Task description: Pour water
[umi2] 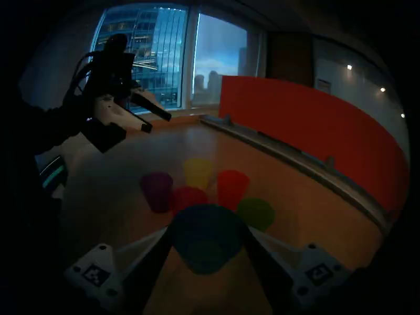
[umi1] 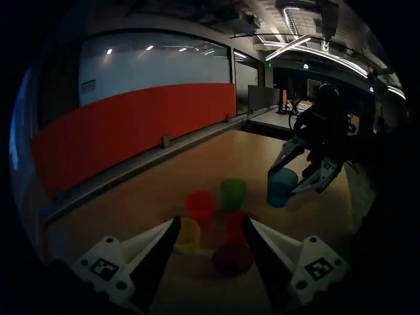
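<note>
My right gripper (umi2: pixel 207 231) is shut on a blue cup (umi2: pixel 206 252), held tilted with its mouth facing me. In the left gripper view that blue cup (umi1: pixel 280 188) hangs upright above the table in the right gripper (umi1: pixel 282 181). Below stand a purple cup (umi2: pixel 157 190), a crimson cup (umi2: pixel 185 199), a yellow cup (umi2: pixel 198 172), a red cup (umi2: pixel 232 188) and a green cup (umi2: pixel 256 212). My left gripper (umi1: pixel 211 220) is open and holds nothing; it hovers over the purple cup (umi1: pixel 231 260). It also shows in the right gripper view as the left gripper (umi2: pixel 159 123), raised in the air.
The cups stand clustered on a wooden table (umi1: pixel 252 152). A red wall panel (umi1: pixel 131 126) with a metal rail runs along the table's far side. Large windows (umi2: pixel 157 58) lie behind the left gripper. The room is dim.
</note>
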Demonstrator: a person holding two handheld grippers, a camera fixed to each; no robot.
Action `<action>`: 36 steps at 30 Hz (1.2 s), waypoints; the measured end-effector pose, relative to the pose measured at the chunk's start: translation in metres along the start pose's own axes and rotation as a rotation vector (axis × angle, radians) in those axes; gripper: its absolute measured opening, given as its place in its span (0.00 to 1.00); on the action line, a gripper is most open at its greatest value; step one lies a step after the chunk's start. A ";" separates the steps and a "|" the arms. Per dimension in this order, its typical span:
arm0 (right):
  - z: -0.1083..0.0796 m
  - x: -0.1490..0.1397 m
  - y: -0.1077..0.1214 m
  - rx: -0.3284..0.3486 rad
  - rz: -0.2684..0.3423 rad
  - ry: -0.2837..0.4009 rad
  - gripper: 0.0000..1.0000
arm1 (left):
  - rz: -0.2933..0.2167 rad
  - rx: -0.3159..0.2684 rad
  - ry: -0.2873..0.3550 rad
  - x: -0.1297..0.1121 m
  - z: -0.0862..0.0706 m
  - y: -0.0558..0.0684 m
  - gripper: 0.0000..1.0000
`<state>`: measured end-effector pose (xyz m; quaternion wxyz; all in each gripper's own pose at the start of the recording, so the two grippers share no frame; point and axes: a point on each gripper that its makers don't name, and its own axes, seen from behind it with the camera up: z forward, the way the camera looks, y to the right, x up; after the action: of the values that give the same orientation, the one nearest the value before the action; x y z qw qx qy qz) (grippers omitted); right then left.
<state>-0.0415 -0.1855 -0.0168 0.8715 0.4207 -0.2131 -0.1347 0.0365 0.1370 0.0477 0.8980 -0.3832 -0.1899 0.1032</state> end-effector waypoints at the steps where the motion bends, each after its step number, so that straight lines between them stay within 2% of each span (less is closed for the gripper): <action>1: -0.003 0.005 0.001 -0.002 0.001 0.012 0.94 | 0.000 0.000 0.000 0.000 0.001 0.000 0.86; 17: -0.048 0.086 0.016 -0.049 0.008 0.205 0.94 | 0.000 -0.022 -0.008 0.001 0.012 0.006 0.86; 26: -0.061 0.122 0.018 -0.065 0.009 0.304 0.94 | 0.002 -0.034 -0.008 0.003 0.015 0.009 0.86; 36: -0.069 0.142 0.017 -0.077 0.007 0.360 0.94 | 0.005 -0.056 -0.012 0.005 0.020 0.013 0.86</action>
<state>0.1173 -0.1872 -0.0047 0.9115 0.4036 -0.0497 -0.0622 0.0324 0.1608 0.0526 0.8855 -0.4080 -0.1973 0.1024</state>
